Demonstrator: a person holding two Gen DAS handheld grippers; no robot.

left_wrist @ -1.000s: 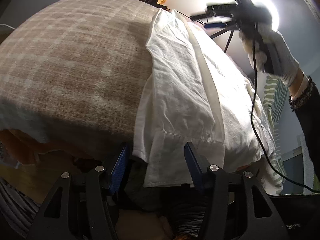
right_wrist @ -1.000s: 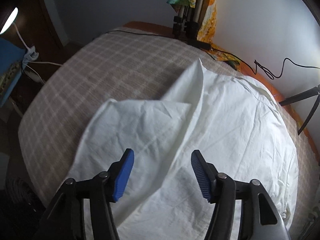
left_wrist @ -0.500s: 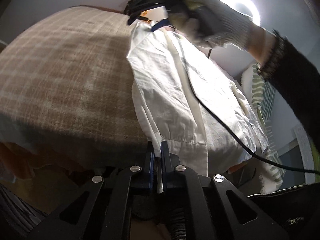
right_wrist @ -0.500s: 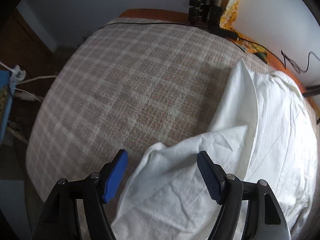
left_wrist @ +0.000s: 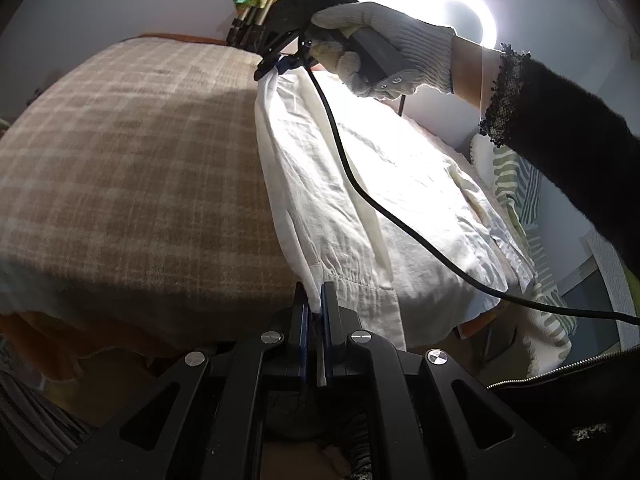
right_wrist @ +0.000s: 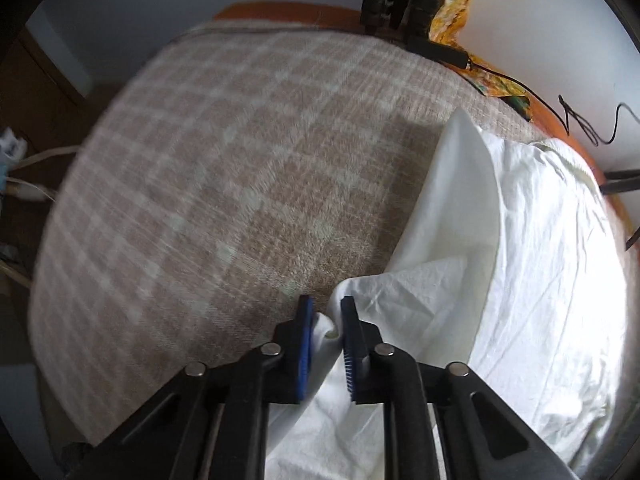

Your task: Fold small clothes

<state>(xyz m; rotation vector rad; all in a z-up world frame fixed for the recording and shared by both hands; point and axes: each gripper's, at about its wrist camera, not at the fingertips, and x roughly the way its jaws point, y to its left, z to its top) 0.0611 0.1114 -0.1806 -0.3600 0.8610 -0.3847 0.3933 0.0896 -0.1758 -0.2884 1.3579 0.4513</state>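
A white shirt (left_wrist: 360, 200) lies on a beige checked blanket (left_wrist: 120, 152), partly folded along its length. My left gripper (left_wrist: 315, 304) is shut on the shirt's near hem corner at the blanket's edge. My right gripper (right_wrist: 326, 320) is closed on a bunched fold of the shirt (right_wrist: 520, 240). In the left wrist view the right gripper (left_wrist: 280, 65), held by a gloved hand (left_wrist: 392, 52), pinches the shirt's far end. The edge between the two grippers is lifted and stretched.
A tripod (right_wrist: 396, 0) and black cables (right_wrist: 580, 120) stand at the bed's far side. A ring light (left_wrist: 468, 12) glares behind the hand. The right gripper's cable (left_wrist: 400, 224) drapes over the shirt. A striped cloth (left_wrist: 520, 200) hangs at the right.
Both grippers were open a second ago. The left one shut on the hem first; the right one moved to the shirt's far end and has now closed on the fabric.
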